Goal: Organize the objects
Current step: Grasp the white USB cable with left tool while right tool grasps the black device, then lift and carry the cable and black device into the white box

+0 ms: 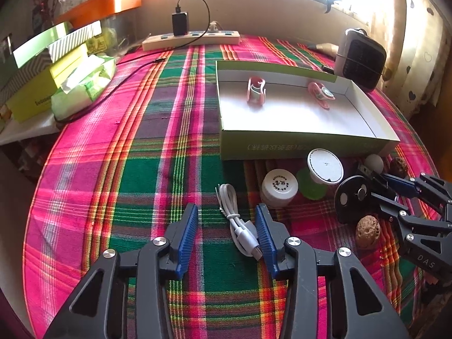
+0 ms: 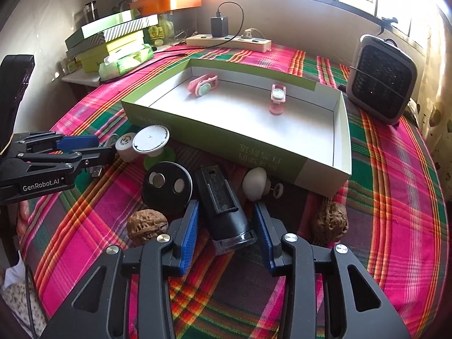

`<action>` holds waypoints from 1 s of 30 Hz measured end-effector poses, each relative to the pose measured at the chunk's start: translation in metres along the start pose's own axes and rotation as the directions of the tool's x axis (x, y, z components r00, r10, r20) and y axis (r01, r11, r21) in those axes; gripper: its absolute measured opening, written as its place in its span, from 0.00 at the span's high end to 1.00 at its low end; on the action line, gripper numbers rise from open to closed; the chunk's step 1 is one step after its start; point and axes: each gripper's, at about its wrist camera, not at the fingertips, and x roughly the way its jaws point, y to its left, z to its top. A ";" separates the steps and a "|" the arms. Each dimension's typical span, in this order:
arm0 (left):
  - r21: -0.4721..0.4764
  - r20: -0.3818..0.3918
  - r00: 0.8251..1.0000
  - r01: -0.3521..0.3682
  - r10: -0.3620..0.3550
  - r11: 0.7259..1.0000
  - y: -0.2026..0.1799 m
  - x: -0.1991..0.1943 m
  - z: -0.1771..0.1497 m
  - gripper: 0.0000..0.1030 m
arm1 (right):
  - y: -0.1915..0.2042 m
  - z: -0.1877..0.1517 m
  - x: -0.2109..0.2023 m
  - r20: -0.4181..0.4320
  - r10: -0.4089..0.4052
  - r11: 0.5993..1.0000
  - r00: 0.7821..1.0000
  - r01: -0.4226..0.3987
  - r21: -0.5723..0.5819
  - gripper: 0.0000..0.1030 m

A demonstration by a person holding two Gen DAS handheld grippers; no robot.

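A green box lid (image 1: pixel 305 144) (image 2: pixel 226 144) lies open on the plaid cloth and holds two pink clips (image 1: pixel 256 89) (image 1: pixel 320 93). My left gripper (image 1: pixel 226 223) is open, with a coiled white USB cable (image 1: pixel 240 226) lying between its fingers, close to the right one. My right gripper (image 2: pixel 226 223) is open around a black flashlight-like device (image 2: pixel 223 209) that lies on the cloth. Beside it lie a black disc (image 2: pixel 166 188), two walnuts (image 2: pixel 147 224) (image 2: pixel 330 220), a white egg-shaped piece (image 2: pixel 254 182), a white jar (image 1: pixel 278 188) and a white-lidded green cup (image 1: pixel 325 166).
A small grey heater (image 2: pixel 381 79) stands at the far right. A power strip with a black charger (image 1: pixel 192 38) lies along the back wall. Stacked boxes and a tissue pack (image 1: pixel 82 87) sit at the far left. The left gripper shows in the right wrist view (image 2: pixel 84 152).
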 end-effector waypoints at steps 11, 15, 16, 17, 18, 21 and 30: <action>0.002 0.002 1.000 0.006 -0.006 1.000 0.000 -0.002 -0.001 0.82 | 0.003 -0.002 -0.003 0.004 0.008 1.000 1.000 -0.008 0.008 0.72; 0.005 0.003 1.000 0.014 -0.014 1.000 -0.001 -0.002 -0.002 0.85 | 0.003 -0.002 -0.003 0.005 0.006 1.000 1.000 -0.007 0.017 0.72; 0.004 0.004 1.000 0.019 -0.019 1.000 -0.001 -0.003 -0.002 0.85 | 0.002 -0.003 -0.003 0.006 0.006 1.000 1.000 -0.007 0.019 0.72; 0.003 0.004 1.000 0.021 -0.021 1.000 -0.001 -0.002 -0.002 0.85 | 0.002 -0.003 -0.003 0.006 0.006 1.000 1.000 -0.006 0.021 0.72; 0.004 0.005 1.000 0.022 -0.022 1.000 -0.001 -0.002 -0.002 0.85 | 0.002 -0.003 -0.003 0.006 0.005 1.000 1.000 -0.005 0.023 0.72; 0.004 0.006 1.000 0.029 -0.029 1.000 -0.002 -0.002 -0.002 0.86 | 0.001 -0.003 -0.003 0.007 0.004 1.000 1.000 -0.004 0.026 0.72; 0.005 0.012 0.999 0.031 -0.031 1.000 -0.003 -0.003 -0.002 0.87 | 0.000 -0.003 -0.003 0.008 0.005 0.999 1.000 -0.006 0.035 0.72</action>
